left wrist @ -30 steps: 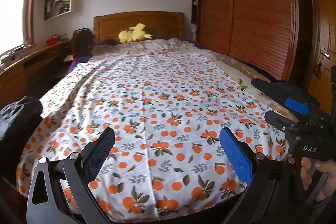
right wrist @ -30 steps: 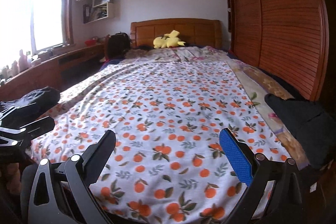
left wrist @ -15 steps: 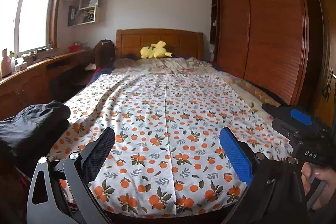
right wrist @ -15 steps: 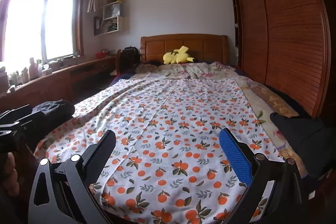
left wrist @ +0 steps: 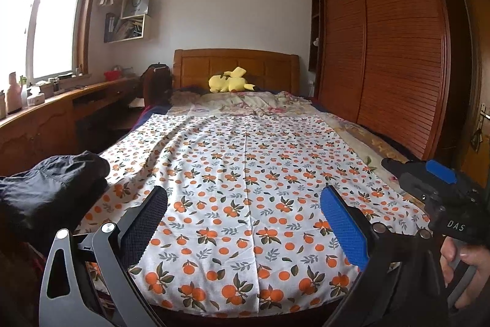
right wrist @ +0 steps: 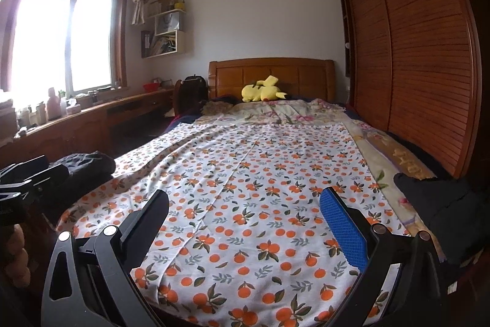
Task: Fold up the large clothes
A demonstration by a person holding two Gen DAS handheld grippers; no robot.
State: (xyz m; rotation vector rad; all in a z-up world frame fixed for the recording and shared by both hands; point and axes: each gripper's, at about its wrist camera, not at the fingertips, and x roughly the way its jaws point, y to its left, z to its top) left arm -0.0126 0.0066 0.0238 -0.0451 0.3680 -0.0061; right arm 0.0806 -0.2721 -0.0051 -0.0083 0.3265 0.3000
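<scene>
1. We hold the left gripper (left wrist: pixel 243 215) and the right gripper (right wrist: pixel 245 215) with jaws spread wide, both empty, above the foot of the bed (left wrist: pixel 235 72).
2. The orange-print sheet (left wrist: pixel 245 173) lies flat ahead and below us, its long axis running away to the headboard.
3. Dark clothes (left wrist: pixel 52 189) lie left, nearer our left gripper; a second dark garment (right wrist: pixel 441 210) lies right.
4. We judge neither is grasped yet.

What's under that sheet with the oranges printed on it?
The orange-print sheet lies spread over the bed. A floral bedcover shows along its right edge and near the headboard. Anything under its middle is hidden.
</scene>
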